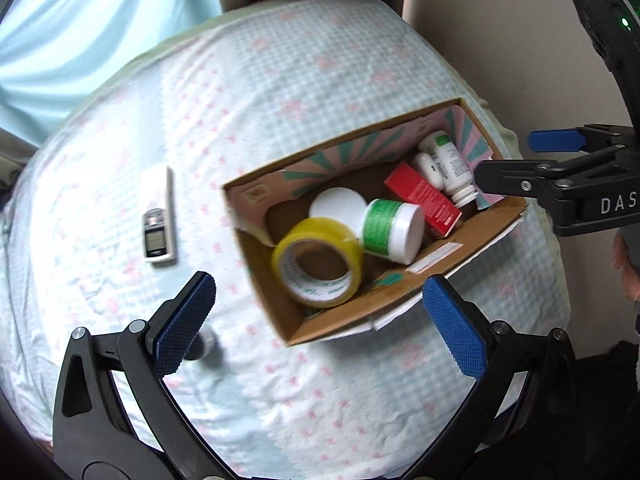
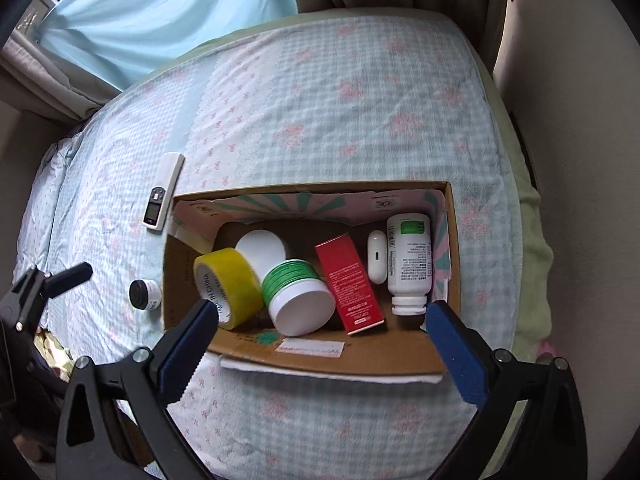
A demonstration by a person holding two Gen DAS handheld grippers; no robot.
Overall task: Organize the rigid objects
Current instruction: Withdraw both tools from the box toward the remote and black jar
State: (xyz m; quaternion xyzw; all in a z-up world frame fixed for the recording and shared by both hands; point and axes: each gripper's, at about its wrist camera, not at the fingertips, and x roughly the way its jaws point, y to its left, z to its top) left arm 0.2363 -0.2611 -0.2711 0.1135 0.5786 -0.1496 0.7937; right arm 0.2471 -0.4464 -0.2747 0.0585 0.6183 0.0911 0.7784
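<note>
**Both hand-held grippers empty above the box**

The cardboard box (image 2: 452, 240) sits on the bed (image 2: 320, 100). Inside it lie a yellow tape roll (image 2: 228, 284), green jar (image 2: 298, 296), red carton (image 2: 348, 284), white case (image 2: 377, 256) and white bottle (image 2: 409, 260). Left of the box rest a remote (image 2: 162, 196) and small black-capped jar (image 2: 145, 294). The right hand-held gripper (image 2: 320, 332) and the left hand-held gripper (image 1: 320, 324) both stand wide apart, holding nothing.

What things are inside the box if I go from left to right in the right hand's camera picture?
Yellow tape roll → green jar → red box → small white case → white bottle.
</note>
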